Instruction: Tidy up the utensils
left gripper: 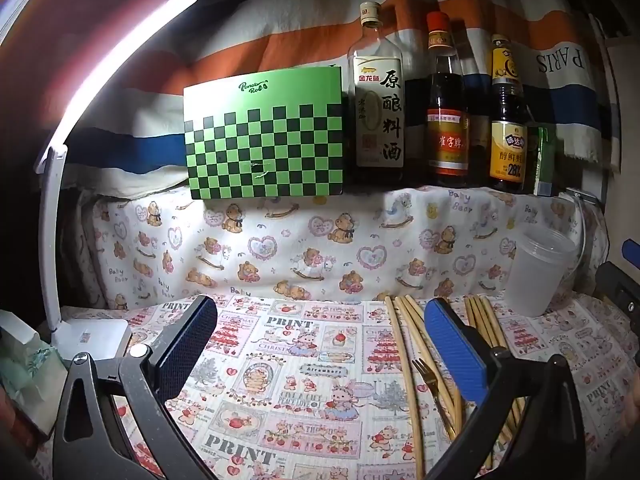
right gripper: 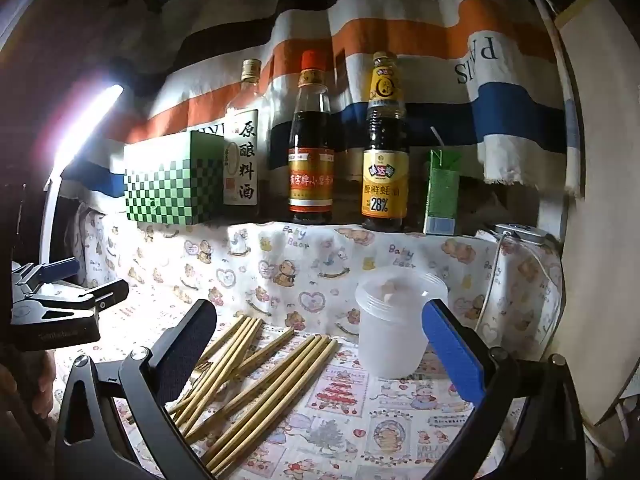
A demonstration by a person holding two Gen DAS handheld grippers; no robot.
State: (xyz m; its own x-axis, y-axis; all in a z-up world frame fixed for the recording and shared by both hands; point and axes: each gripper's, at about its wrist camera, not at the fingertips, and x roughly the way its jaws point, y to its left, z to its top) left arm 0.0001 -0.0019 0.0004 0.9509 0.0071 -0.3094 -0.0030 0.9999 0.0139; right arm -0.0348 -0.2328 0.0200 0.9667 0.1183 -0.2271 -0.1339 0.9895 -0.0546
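Observation:
Several bamboo chopsticks lie loose on the printed cloth, fanned out between my right gripper's fingers; in the left wrist view the chopsticks lie partly under the blue finger, with a gold fork among them. A frosted plastic cup stands upright just behind them, seen also as the cup at the right. My left gripper is open over bare cloth, left of the chopsticks. My right gripper is open with nothing held; the chopsticks lie below it.
Three sauce bottles, a green checkered box and a small green carton stand on the raised ledge behind. A white desk lamp stands at the left. The left gripper shows at the right wrist view's left edge.

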